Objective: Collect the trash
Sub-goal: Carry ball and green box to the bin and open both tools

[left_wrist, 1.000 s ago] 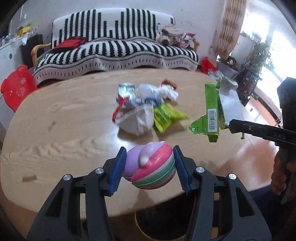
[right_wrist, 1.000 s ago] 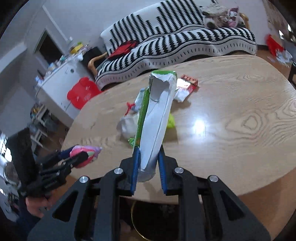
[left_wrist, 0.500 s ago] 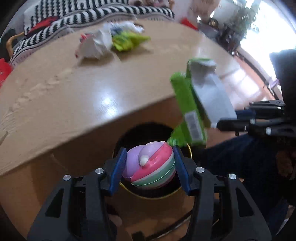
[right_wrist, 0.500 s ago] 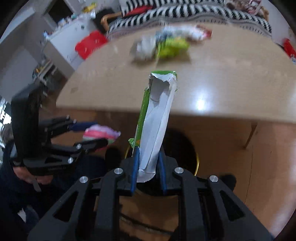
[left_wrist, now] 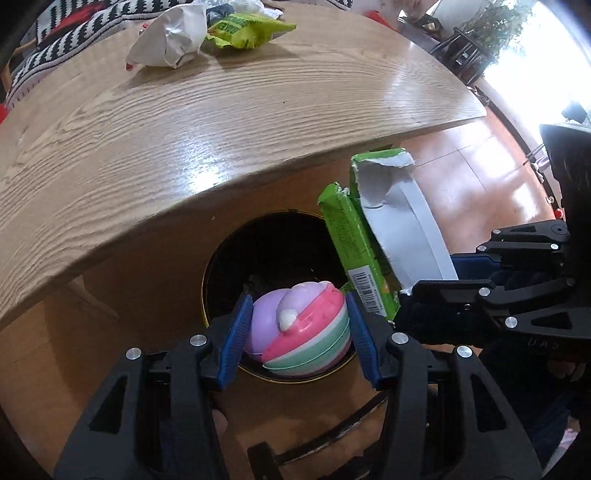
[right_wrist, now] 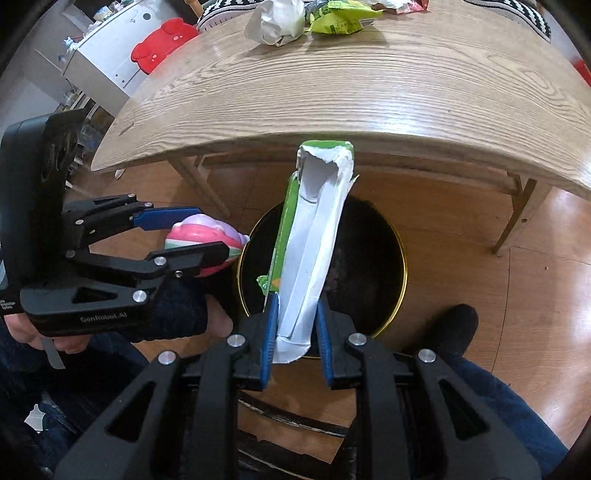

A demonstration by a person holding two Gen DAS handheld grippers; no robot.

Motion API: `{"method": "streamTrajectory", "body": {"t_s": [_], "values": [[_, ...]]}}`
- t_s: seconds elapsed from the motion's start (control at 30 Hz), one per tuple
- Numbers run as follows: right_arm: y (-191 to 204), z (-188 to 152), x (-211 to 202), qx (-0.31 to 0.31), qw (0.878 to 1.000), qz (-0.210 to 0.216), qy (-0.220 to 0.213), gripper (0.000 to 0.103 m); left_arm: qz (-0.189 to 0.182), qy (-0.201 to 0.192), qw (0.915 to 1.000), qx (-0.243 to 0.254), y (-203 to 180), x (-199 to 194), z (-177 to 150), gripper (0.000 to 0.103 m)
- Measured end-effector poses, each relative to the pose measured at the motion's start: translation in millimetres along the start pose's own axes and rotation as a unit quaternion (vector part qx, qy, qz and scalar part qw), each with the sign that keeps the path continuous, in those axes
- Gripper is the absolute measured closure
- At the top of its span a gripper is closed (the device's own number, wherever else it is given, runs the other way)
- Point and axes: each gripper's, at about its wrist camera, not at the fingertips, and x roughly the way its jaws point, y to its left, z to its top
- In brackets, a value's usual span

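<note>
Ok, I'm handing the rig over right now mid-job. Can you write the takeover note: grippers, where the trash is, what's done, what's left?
Left gripper: shut on a pastel striped ball, held over the near rim of the black trash bin.
Right gripper: shut on a torn green carton, held above the bin's opening.
Bin sits on the floor, partly under the wooden table edge.
Done: both items carried off the table to the bin; neither released yet.
Left: open both grippers to drop them in, then fetch the crumpled white wrapper, the yellow-green snack bag and the other scraps behind them on the table.
</note>
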Motion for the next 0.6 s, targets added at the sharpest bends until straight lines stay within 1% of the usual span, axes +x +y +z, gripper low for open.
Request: {"method": "streamTrajectory", "body": {"t_s": [0.3,0.37,0.47,0.5,0.53,0.6], "values": [[-4.6,3.4,-4.1,0.010,1.000,0.002,-0.008,0.082,0.000,-0.004,1.0000,0.001,2.8,-4.9,1.3,0.051],[-7.1,5.1,-7.8,0.018,1.000,0.001,-0.017,0.082,-0.002,-0.004,1.0000,0.000,1.4,-6.1,1.7,0.050],[-12.3,7.1,-12.2,0.029,0.999,0.000,-0.026,0.075,-0.009,-0.009,0.9999,-0.006,3.3,-8.5,2.7,0.043],[-13.7,7.7,-13.0,0.030,0.999,0.001,-0.027,0.069,-0.008,-0.011,0.9999,-0.008,3.4,-9.8,3.2,0.036],[-14.2,8.1,-14.0,0.030,0.999,0.002,-0.029,0.059,-0.008,-0.014,0.9998,-0.009,3.7,-11.4,3.7,0.032],[-13.7,8.3,-16.2,0.027,0.999,-0.002,-0.035,0.051,-0.007,-0.017,0.9998,-0.010,2.7,-12.5,4.3,0.027]]}}
